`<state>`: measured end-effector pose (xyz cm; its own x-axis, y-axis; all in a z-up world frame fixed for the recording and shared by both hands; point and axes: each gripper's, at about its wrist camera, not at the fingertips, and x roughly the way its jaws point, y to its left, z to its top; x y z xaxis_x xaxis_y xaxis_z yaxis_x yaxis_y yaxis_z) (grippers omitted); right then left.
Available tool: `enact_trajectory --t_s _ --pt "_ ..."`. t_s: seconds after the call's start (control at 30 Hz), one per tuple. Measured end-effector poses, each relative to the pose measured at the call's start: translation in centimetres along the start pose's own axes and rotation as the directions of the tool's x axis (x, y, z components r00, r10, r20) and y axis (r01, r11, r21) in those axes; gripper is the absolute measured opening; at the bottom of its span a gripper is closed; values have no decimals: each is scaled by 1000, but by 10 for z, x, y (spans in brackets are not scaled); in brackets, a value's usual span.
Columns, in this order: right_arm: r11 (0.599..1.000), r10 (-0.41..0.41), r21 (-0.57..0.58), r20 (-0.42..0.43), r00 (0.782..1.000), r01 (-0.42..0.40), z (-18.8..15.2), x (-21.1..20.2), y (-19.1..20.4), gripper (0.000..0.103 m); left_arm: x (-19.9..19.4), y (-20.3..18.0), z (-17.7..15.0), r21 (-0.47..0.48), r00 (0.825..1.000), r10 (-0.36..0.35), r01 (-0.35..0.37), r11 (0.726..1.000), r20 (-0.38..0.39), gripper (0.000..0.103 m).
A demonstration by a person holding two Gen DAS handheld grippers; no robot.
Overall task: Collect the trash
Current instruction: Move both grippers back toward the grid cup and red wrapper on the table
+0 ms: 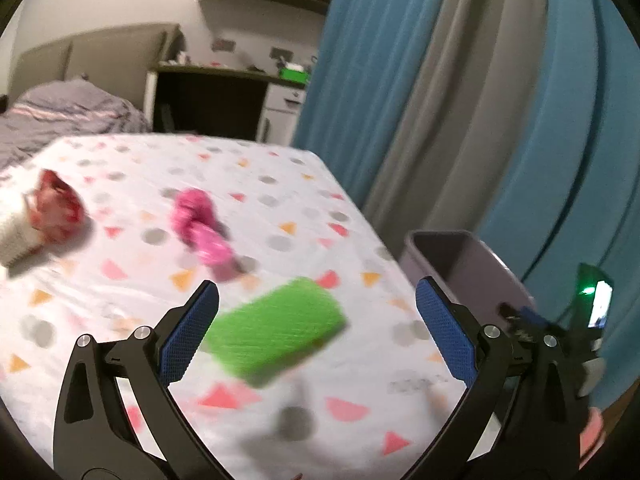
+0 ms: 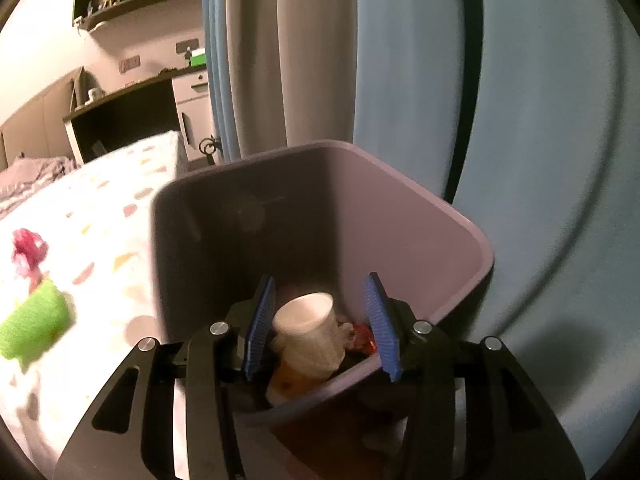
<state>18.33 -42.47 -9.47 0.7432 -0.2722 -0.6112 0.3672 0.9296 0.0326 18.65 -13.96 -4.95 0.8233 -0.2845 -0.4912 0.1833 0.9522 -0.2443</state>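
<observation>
— Blue and grey curtains hang behind everything. What's under your left tongs?

— White bedsheet with coloured dots and triangles. My left gripper hovers over it with its blue pads spread wide, holding nothing. A green sponge-like block lies on the sheet between the pads, touching neither as far as I can tell; it's blurred.

— Other trash on the bed?

— A crumpled pink wrapper further out, and a red crumpled piece at the left, next to something white I can't make out.

— And your right hand?

— My right gripper sits over the purple bin, which stands beside the bed's edge. Its jaws are partly apart and grip nothing. Down inside the bin, seen between the pads, lies a white paper cup on its side, with a red scrap just beside it and more litter underneath that I can't identify.
</observation>
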Motion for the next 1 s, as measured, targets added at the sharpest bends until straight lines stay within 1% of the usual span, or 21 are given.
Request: enact_trajectory --t_s 0.07,0.1,0.17,0.27,0.33,0.47,0.6,0.77,1.0 --pt "1000 -1 15 29 1000 1 0 -16 4 59 -9 12 1 6 1000 17 -17 1000 23 97" --pt "1000 3 20 42 999 -4 -1 -23 7 61 -14 16 2 4 999 20 -21 1000 30 97" --pt "999 15 34 81 997 -18 -2 -42 13 70 -21 22 1 -3 999 18 -18 1000 33 97" --pt "998 39 54 123 992 -46 -5 -64 24 79 -29 33 1 -18 999 26 -25 1000 31 97" --pt "996 63 57 142 988 -72 -9 -77 35 82 -36 42 0 -25 999 34 -33 999 32 97" --pt "991 117 41 161 980 -125 -13 -94 60 85 -46 58 -1 -29 997 63 -62 998 36 97" --pt "985 171 9 168 971 -175 -17 -105 89 86 -59 75 0 -37 995 91 -89 995 50 97" --pt "972 235 -40 154 960 -231 -23 -113 126 86 -69 96 2 -56 991 118 -114 992 59 97" --pt "955 294 -85 125 948 -285 -32 -116 166 86 -74 129 1 -69 986 159 -156 985 51 97"
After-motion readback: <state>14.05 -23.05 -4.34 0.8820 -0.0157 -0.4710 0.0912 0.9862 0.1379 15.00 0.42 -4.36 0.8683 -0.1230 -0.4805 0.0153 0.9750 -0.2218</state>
